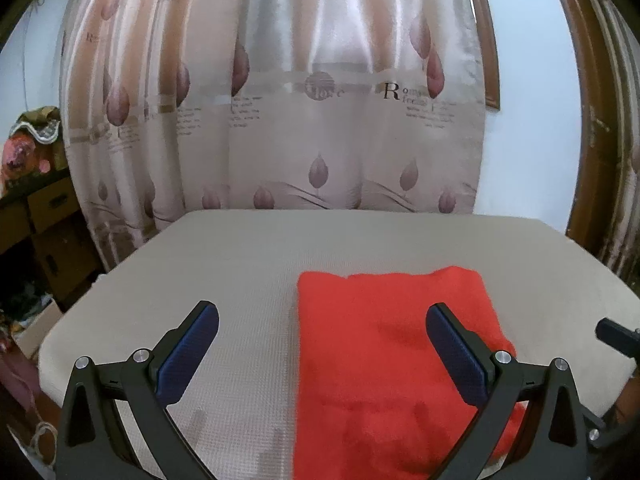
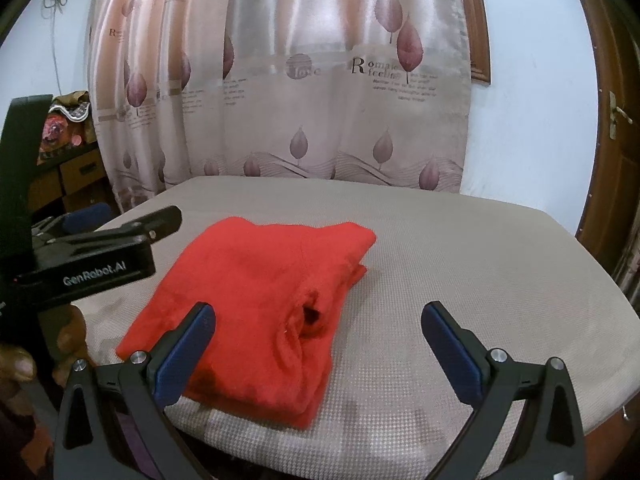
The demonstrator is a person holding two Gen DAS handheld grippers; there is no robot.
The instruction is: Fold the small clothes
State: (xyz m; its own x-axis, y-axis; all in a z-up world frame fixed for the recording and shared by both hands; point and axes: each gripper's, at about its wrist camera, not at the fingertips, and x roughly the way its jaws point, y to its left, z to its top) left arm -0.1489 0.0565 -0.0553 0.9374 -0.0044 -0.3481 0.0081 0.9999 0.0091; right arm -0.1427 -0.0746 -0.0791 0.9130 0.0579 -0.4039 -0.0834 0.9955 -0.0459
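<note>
Red garment (image 2: 260, 304) lies folded on table (image 2: 460, 264), long axis running away from me. Both tools spread apart, holding nothing. I judge right tool (image 2: 318, 348) nearer; left tool (image 1: 322, 340) straddles garment's left edge.

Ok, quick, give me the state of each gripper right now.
Left gripper: open, holding nothing, above the red folded garment.
Right gripper: open, holding nothing, over the garment's near edge.
</note>
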